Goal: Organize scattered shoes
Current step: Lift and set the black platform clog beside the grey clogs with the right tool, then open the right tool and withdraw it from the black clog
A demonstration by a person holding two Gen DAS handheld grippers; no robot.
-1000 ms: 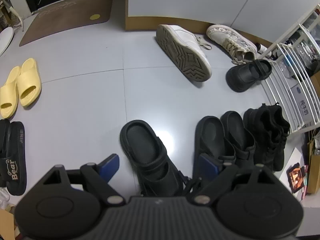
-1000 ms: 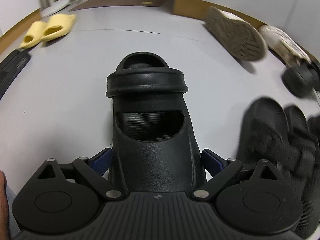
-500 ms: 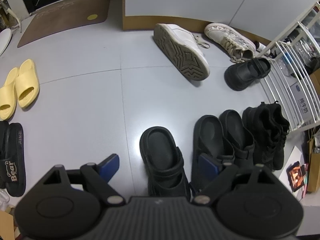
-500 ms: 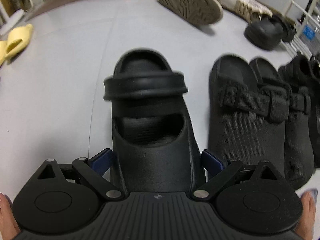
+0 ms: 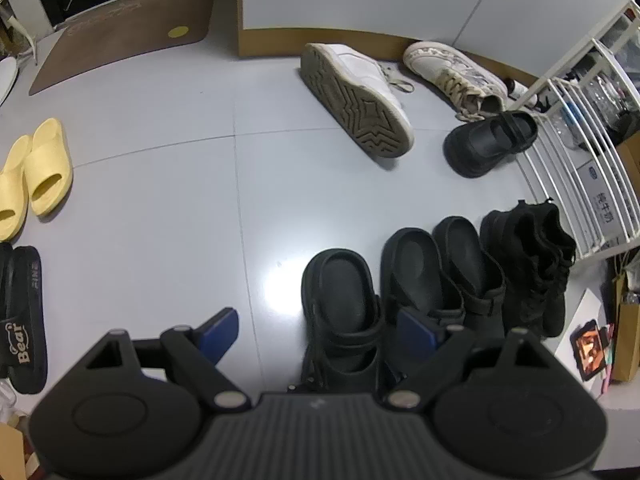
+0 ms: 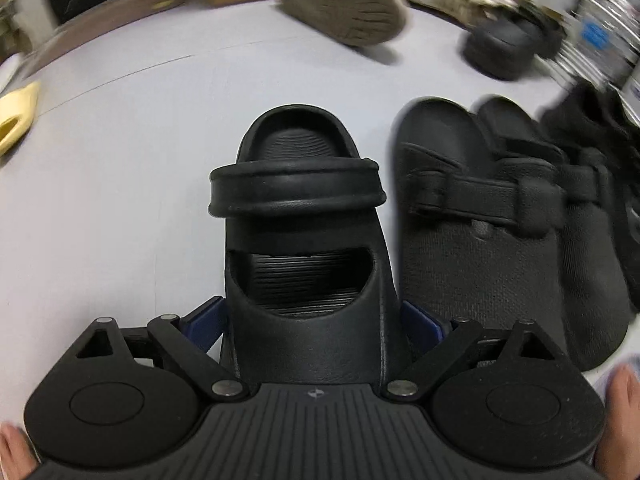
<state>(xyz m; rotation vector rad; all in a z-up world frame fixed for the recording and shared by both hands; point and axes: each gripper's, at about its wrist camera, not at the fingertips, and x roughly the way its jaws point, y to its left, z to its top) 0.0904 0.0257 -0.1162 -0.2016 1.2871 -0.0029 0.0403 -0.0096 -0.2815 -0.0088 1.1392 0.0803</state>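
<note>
Right gripper (image 6: pixel 312 320) apparently clamps the black clog (image 6: pixel 300 240), held level.

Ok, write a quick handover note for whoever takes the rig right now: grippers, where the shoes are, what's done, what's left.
Right hand-held gripper: shut on the black clog, toe end, next to the black sandal pair.
Left hand-held gripper: open, holding nothing.
Done: black sandals and black sneakers lined up by the white rack.
Left: release the clog, fetch its mate near the rack, then pair the tipped white sneaker with the other white sneaker.
</note>
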